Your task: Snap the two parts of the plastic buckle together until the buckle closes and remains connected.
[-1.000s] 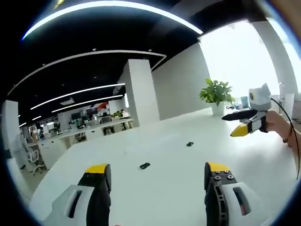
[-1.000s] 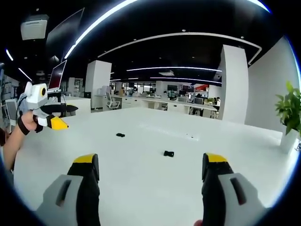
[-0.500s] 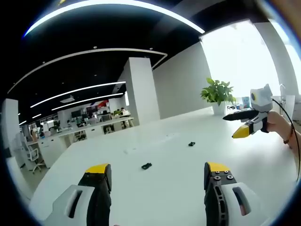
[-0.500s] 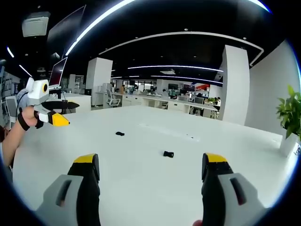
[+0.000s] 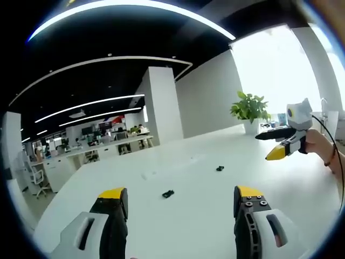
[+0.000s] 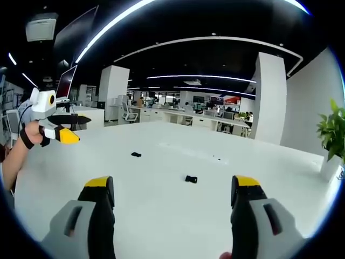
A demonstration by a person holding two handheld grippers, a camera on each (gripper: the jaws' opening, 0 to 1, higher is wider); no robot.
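Note:
Two small black buckle parts lie apart on the white table (image 5: 205, 226). In the left gripper view the nearer part (image 5: 168, 193) sits just ahead between my left gripper's (image 5: 179, 194) open jaws, and the farther part (image 5: 219, 168) lies beyond to the right. My right gripper (image 5: 276, 152) hovers above the table at the right, held by a hand (image 5: 318, 144). In the right gripper view one part (image 6: 191, 179) lies ahead of my open right gripper (image 6: 172, 183). The other part (image 6: 136, 154) is farther left, near the left gripper (image 6: 67, 137). Both grippers hold nothing.
A potted plant (image 5: 249, 108) stands at the table's far right end, also seen as the plant (image 6: 331, 127) in the right gripper view. A white pillar (image 5: 161, 102) and office desks (image 6: 178, 118) lie beyond the table. A cable (image 5: 335, 162) hangs by the person's wrist.
Both views have drifted slightly, so the buckle parts sit a touch lower in each picture. The parts themselves lie where they were, and both sets of jaws stay open.

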